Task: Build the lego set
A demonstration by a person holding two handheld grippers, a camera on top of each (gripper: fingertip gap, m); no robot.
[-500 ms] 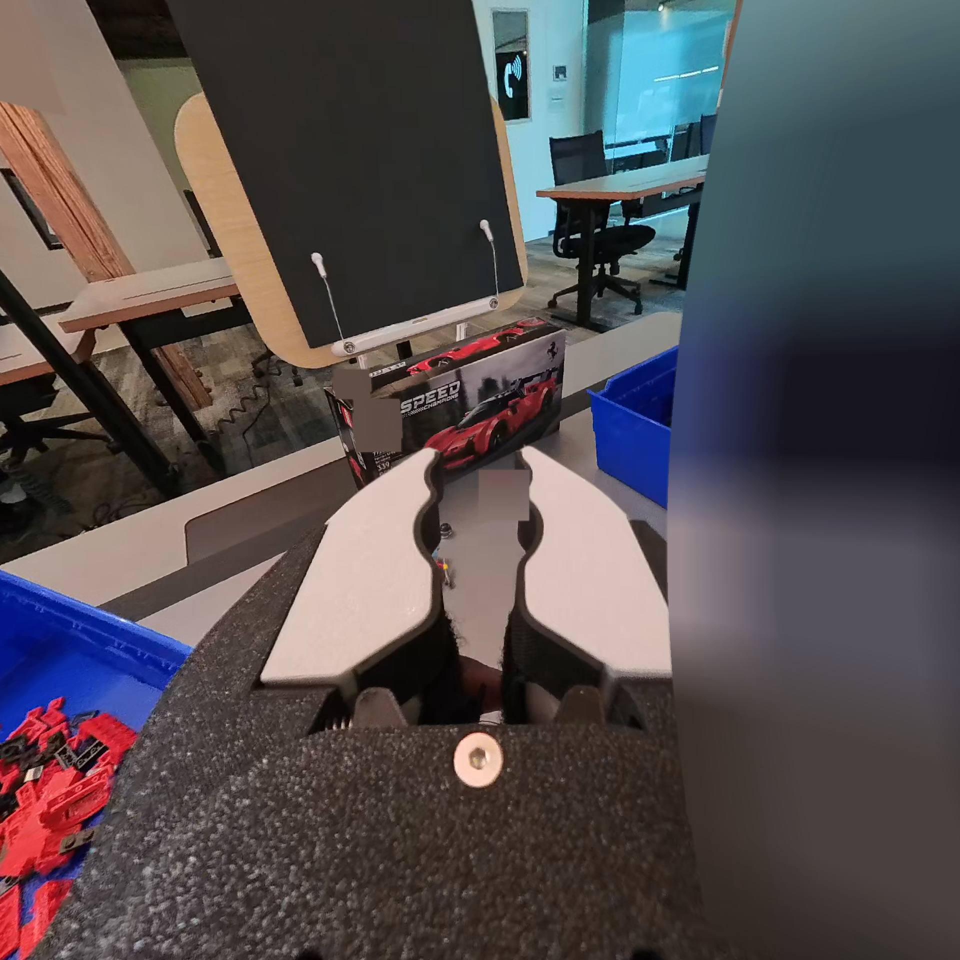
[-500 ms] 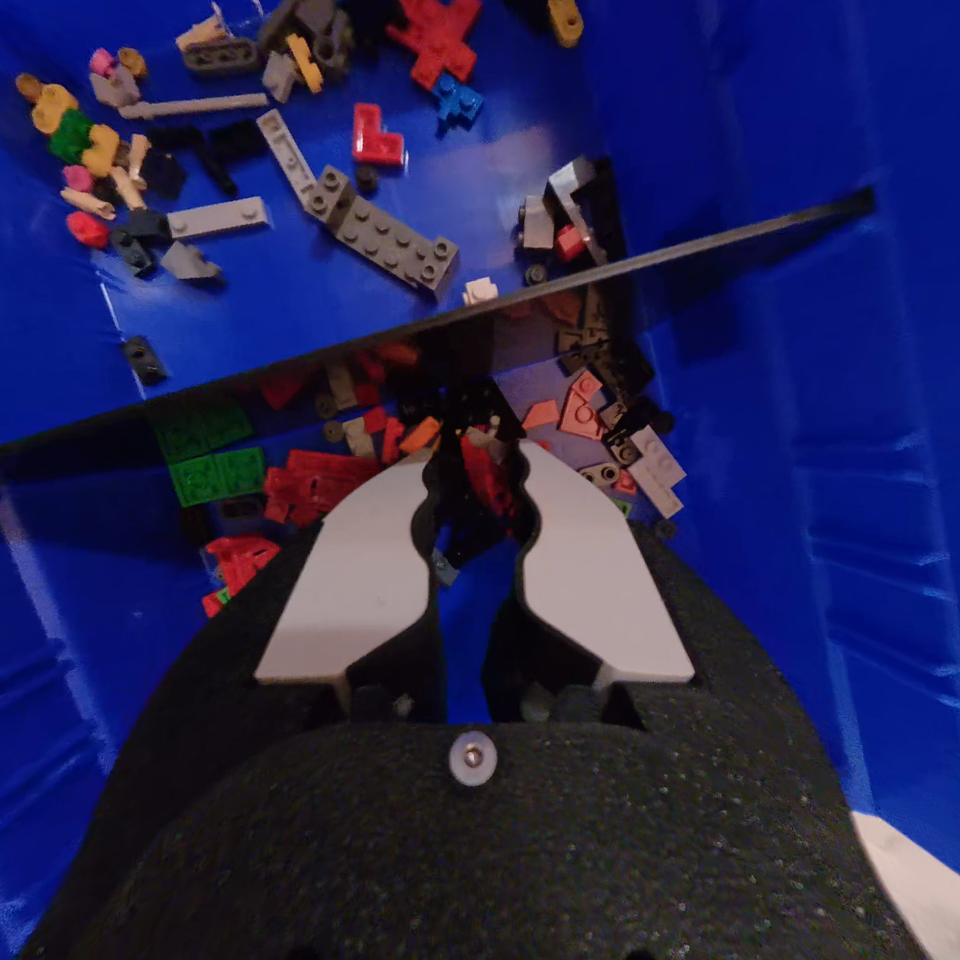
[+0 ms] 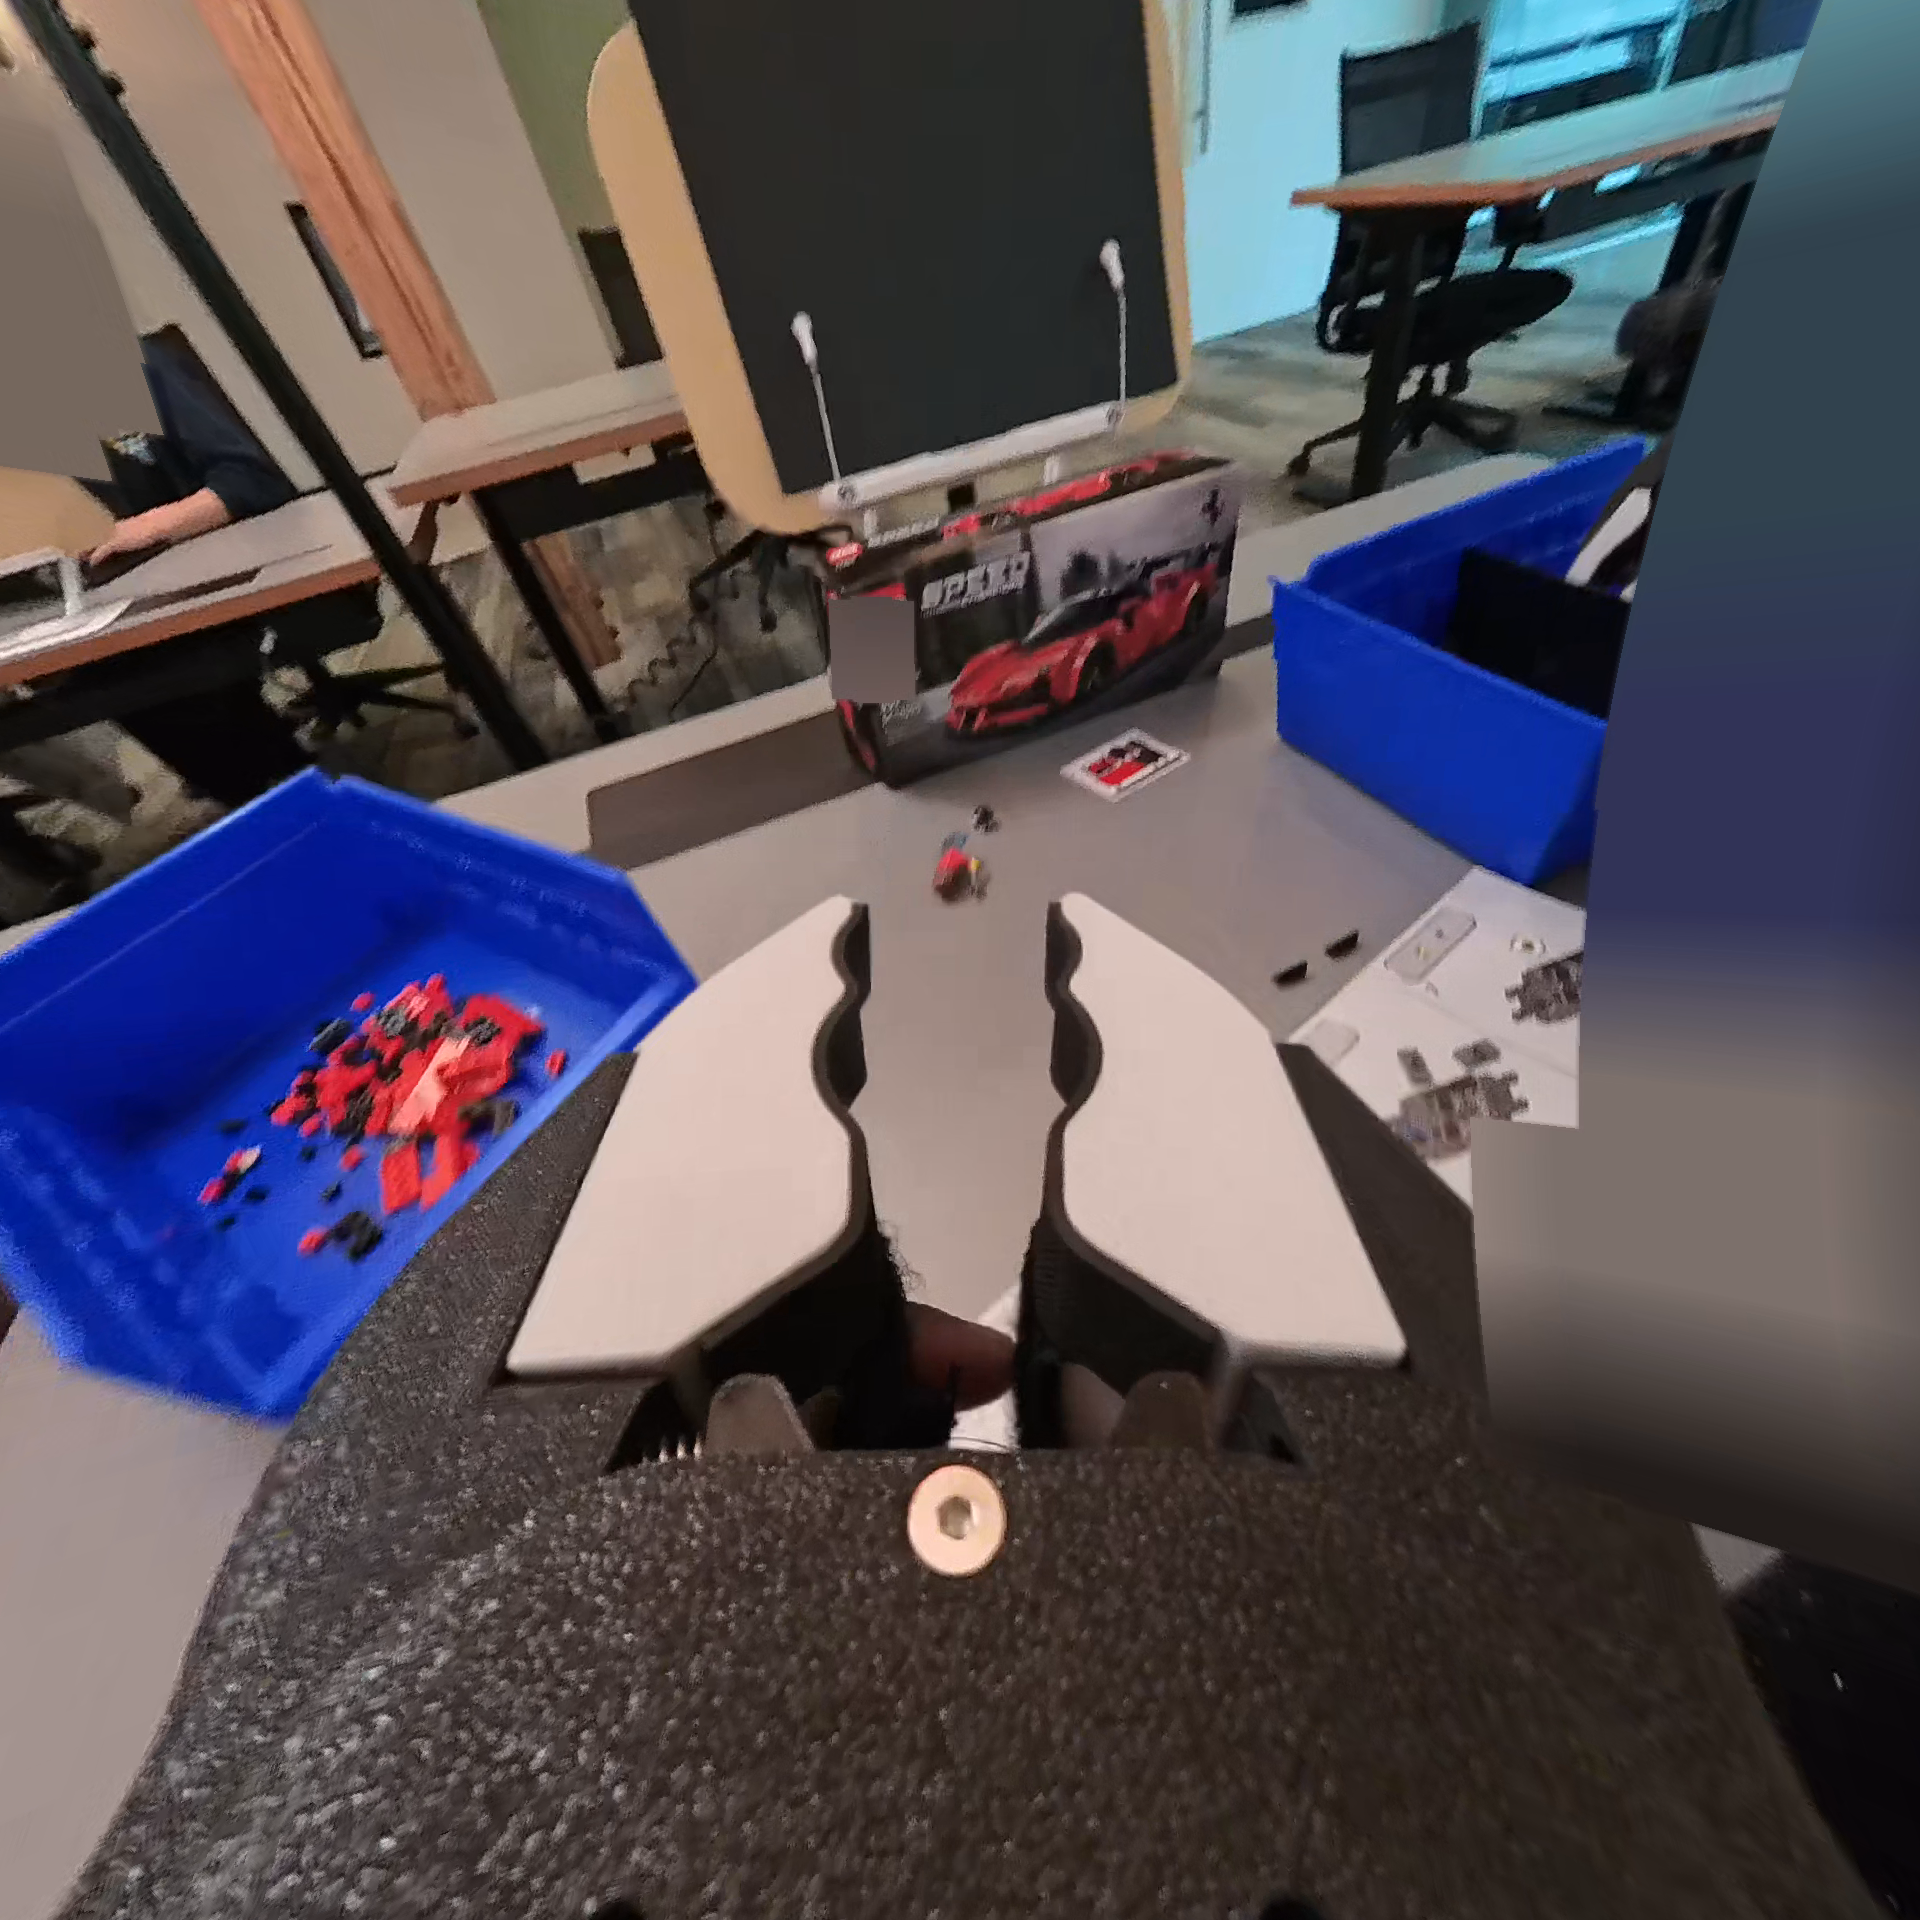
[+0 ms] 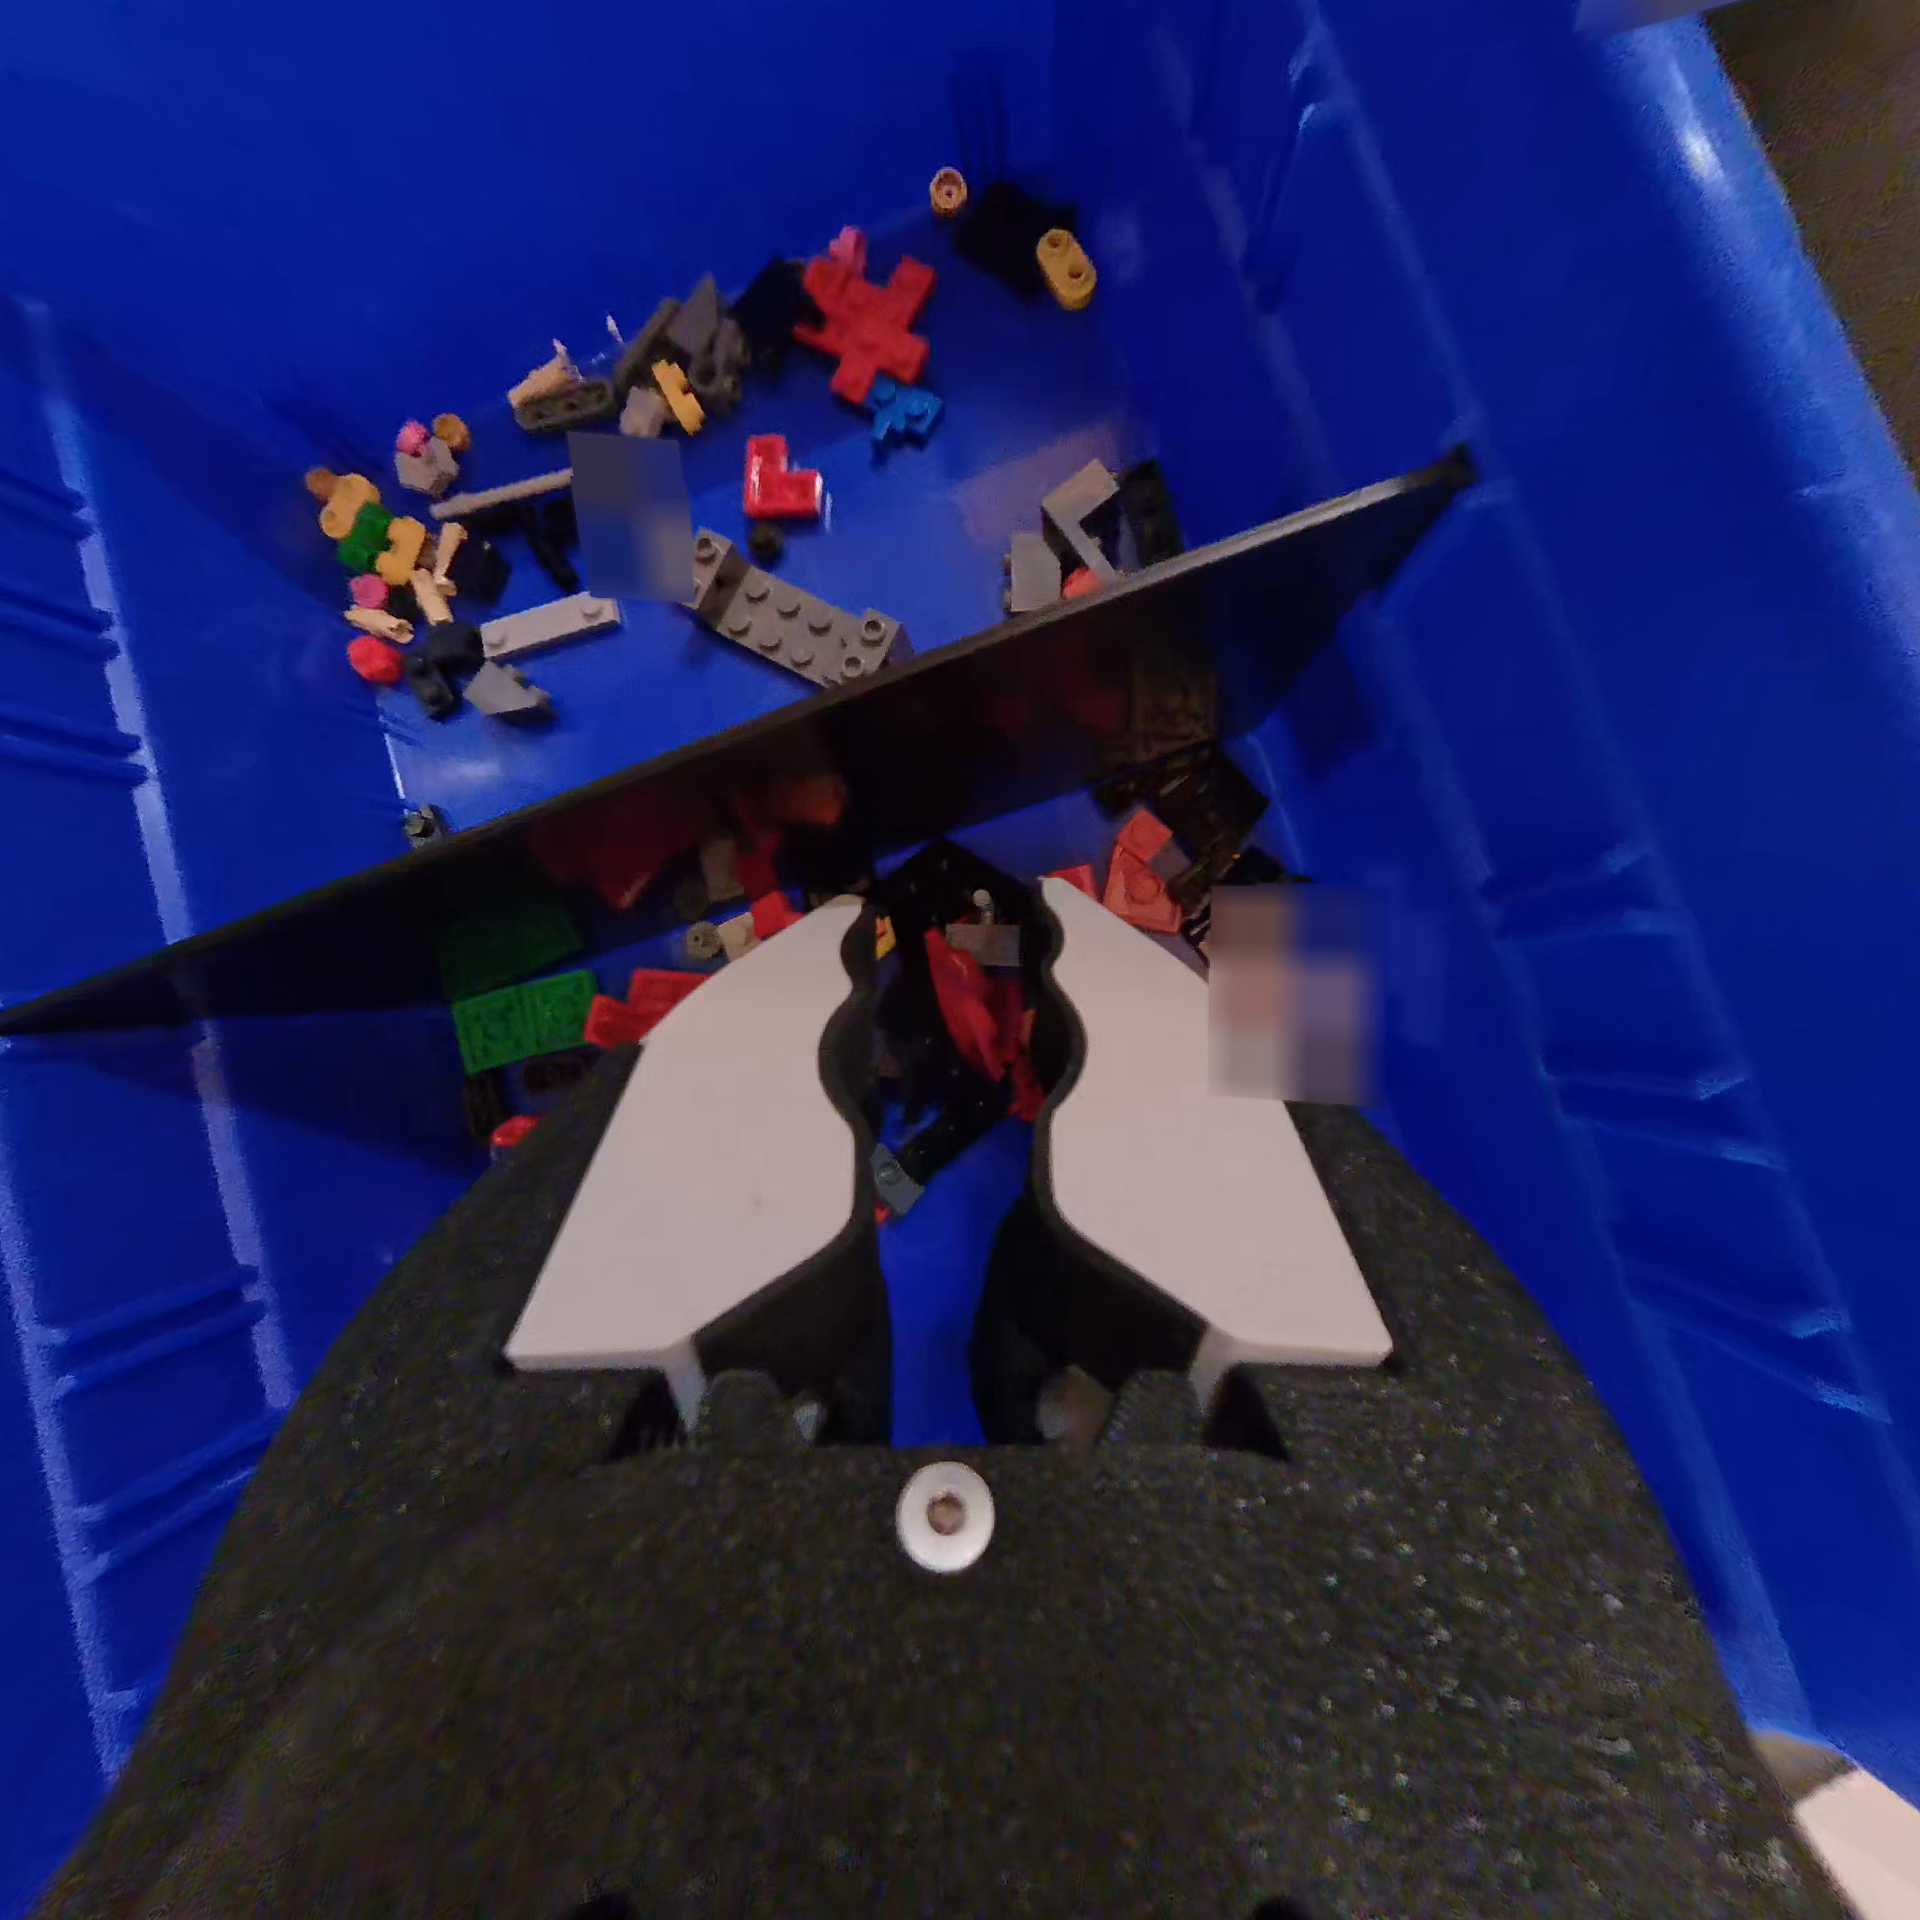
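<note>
Black plate (image 4: 935,1132) with red parts (image 4: 971,1008) on it: where is it?
— Centre of the right wrist view, between the fingers of the right gripper (image 4: 951,904). The jaws stand narrow, closed on its edges. It hangs over the near compartment of a blue bin (image 4: 1558,727), just below the black divider (image 4: 727,758).

What lies round it?
— Red, green and grey bricks under the fingertips. Beyond the divider, in the upper half of the frame, more loose bricks, among them a grey studded plate (image 4: 800,623).

And the left gripper (image 3: 956,914)?
— Part open, with only the grey table (image 3: 1143,883) between its fingers. A small brick cluster (image 3: 958,873) lies just past the tips, a car box (image 3: 1039,634) stands farther up, a bin of red and black bricks (image 3: 416,1081) is at left, and a second bin (image 3: 1434,707) and a paper sheet (image 3: 1455,997) are at right.
</note>
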